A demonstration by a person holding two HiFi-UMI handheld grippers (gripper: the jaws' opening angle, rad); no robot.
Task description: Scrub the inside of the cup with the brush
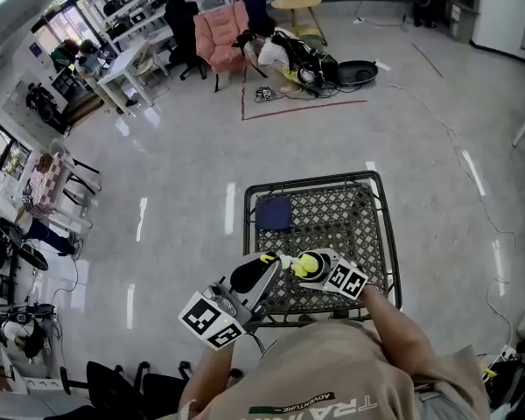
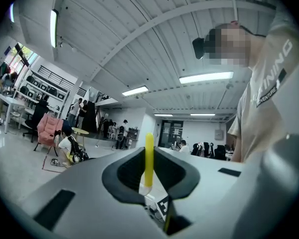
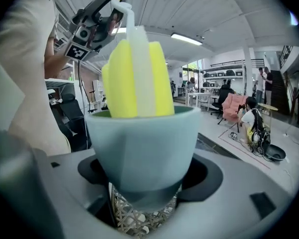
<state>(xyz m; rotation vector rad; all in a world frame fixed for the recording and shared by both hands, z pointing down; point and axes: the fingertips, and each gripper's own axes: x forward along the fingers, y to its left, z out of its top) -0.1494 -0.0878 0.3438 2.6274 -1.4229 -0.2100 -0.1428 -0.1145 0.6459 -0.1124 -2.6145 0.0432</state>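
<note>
With the cup gripped in the right claw and the brush, clamped in the left claw, sunk inside the cup, scrubbing is judged underway, and twisting strokes are called for next.

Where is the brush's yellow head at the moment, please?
In the right gripper view the brush has its yellow head inside the cup, which the right gripper holds; the left gripper clamps its handle, over the mesh table.
</note>
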